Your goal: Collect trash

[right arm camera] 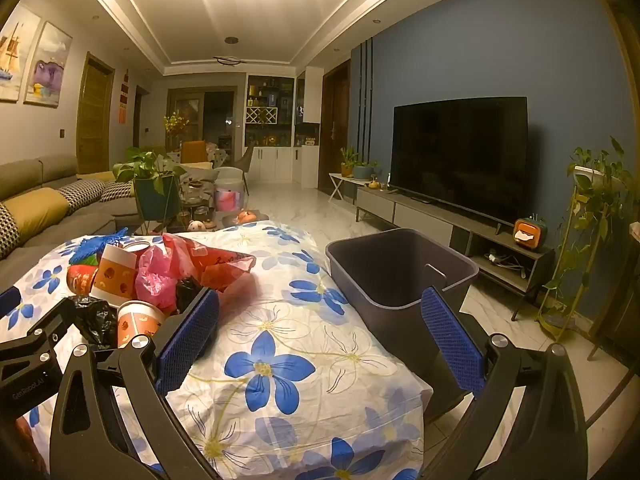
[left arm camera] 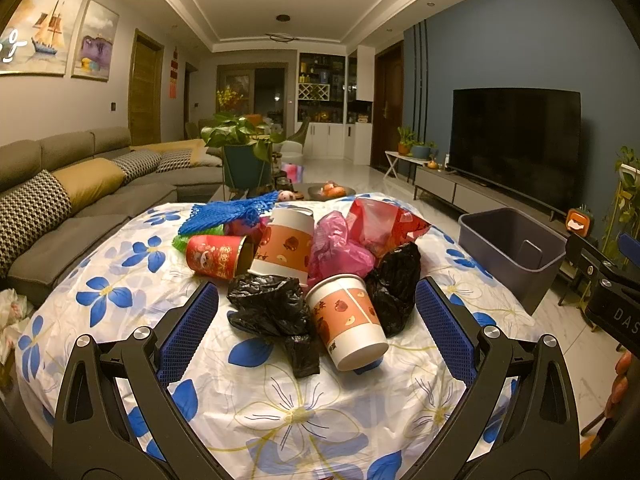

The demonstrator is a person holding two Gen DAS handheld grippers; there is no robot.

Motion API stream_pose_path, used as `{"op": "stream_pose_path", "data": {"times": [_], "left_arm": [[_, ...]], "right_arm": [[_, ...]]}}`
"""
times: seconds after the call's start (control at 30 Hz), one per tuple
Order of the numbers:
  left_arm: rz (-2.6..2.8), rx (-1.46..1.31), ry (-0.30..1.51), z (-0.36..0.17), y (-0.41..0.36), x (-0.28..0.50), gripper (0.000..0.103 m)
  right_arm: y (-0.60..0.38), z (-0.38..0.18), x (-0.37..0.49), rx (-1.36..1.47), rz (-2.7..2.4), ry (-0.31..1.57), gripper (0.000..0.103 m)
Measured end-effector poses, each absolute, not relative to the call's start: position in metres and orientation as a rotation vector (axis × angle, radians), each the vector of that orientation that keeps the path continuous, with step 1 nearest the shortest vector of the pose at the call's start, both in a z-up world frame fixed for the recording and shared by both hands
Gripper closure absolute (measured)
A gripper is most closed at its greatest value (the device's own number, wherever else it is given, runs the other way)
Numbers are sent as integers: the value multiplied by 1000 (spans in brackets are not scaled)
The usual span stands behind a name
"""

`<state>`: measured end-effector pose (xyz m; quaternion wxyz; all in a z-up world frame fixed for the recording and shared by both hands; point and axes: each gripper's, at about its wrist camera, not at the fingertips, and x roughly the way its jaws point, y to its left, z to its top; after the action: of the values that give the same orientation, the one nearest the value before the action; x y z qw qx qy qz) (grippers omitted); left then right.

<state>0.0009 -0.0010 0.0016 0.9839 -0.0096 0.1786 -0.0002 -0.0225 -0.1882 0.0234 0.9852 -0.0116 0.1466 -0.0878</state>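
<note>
Only right view, bin (right arm camera: 400, 276) interior

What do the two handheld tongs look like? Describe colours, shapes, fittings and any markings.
Both the left tongs and the right tongs have black angular frames with triangular cut-outs and silver round bolts. Their fingers carry flat blue pads with a fine grid texture. White lettering marks the black bodies, only partly readable. No cables or sleeves show.
</note>
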Motion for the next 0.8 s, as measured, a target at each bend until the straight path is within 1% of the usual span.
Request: {"op": "stream_pose_path", "data": {"times": [0.8], "left_arm": [[1, -20, 361, 2, 3, 1, 6]], "right_arm": [[-189, 25, -22, -22, -177, 292, 5]]}}
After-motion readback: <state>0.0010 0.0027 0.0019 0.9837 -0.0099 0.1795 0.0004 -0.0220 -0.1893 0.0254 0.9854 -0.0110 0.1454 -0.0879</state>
